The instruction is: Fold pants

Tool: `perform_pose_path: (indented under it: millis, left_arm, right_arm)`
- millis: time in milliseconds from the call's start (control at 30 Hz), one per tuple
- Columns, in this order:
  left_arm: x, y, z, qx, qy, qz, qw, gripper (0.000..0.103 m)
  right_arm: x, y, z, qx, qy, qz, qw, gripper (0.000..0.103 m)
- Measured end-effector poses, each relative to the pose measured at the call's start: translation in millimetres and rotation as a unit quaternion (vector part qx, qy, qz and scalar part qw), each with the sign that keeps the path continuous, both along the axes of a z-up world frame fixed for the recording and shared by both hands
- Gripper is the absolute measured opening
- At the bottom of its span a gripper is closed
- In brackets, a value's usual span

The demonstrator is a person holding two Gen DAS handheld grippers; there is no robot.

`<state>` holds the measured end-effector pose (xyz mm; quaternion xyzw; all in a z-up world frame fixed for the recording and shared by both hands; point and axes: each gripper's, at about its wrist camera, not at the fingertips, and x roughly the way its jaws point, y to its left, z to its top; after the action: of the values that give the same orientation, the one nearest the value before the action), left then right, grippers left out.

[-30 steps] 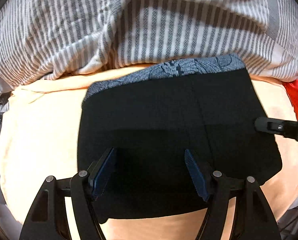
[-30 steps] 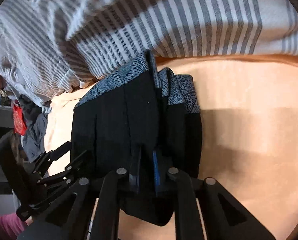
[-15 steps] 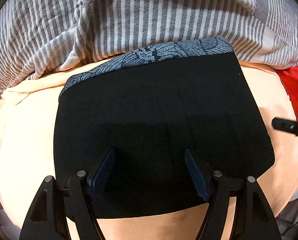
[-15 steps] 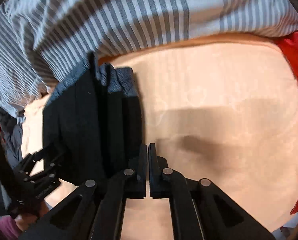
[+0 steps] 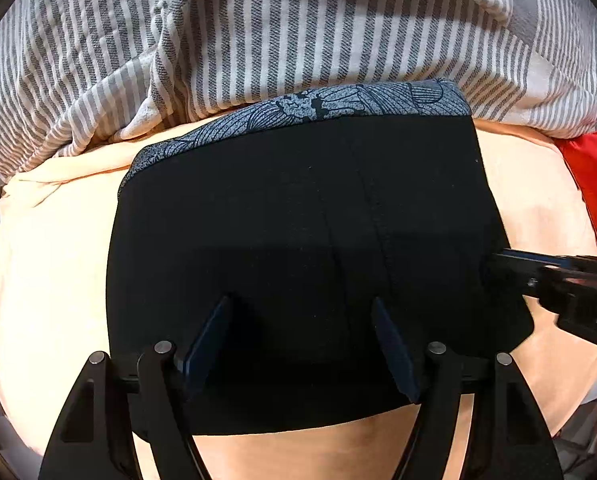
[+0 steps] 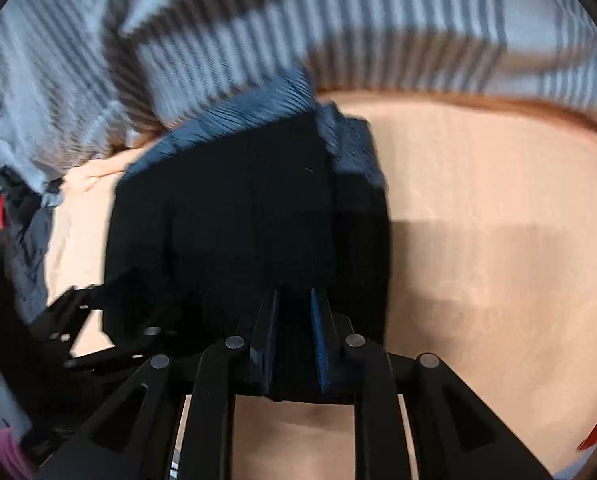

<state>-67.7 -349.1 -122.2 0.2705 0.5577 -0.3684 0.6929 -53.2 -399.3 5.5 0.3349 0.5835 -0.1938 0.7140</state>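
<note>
The folded black pants with a blue-grey patterned waistband lie on a peach sheet. My left gripper is open, its fingers hovering over the near part of the pants. My right gripper reaches in from the right at the pants' right edge. In the blurred right wrist view the pants fill the centre and the right gripper has a narrow gap between its fingers, over the pants' near edge; I cannot tell if fabric is between them.
A grey-and-white striped duvet is bunched behind the pants. Red fabric lies at the right edge. Dark clothes lie at the left in the right wrist view. The peach sheet stretches right of the pants.
The right gripper was shut beside the pants half a second ago; now it has swung back onto the pants' edge with its fingers slightly apart. The left gripper stays open above the pants.
</note>
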Motion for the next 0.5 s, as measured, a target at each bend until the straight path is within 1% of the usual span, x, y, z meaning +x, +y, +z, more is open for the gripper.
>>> perform_pose_path:
  millis: [67,267,367,500]
  left_arm:
    - [-1.5,0.0,0.1,0.001,-0.003,0.000,1.0000,0.074]
    - [-1.6,0.6,1.1,0.003,0.000,-0.002,1.0000,0.074]
    - [1.1,3.0,4.0,0.001,0.008,0.005,1.0000,0.074]
    - [9.7,12.9,10.8,-0.008,0.026,0.018,0.9995,0.074]
  right_arm:
    - [-1.7,-1.4,-5.0,0.004,-0.002,-0.009,1.000,0.018]
    - [-1.8,0.0,-6.7,0.000,0.000,-0.014,1.000,0.018]
    - [-9.1,-1.8,-3.5,-0.001,-0.005,-0.019,1.000,0.018]
    - [-7.9,1.1,-1.8,-0.005,-0.006,-0.019,1.000,0.018]
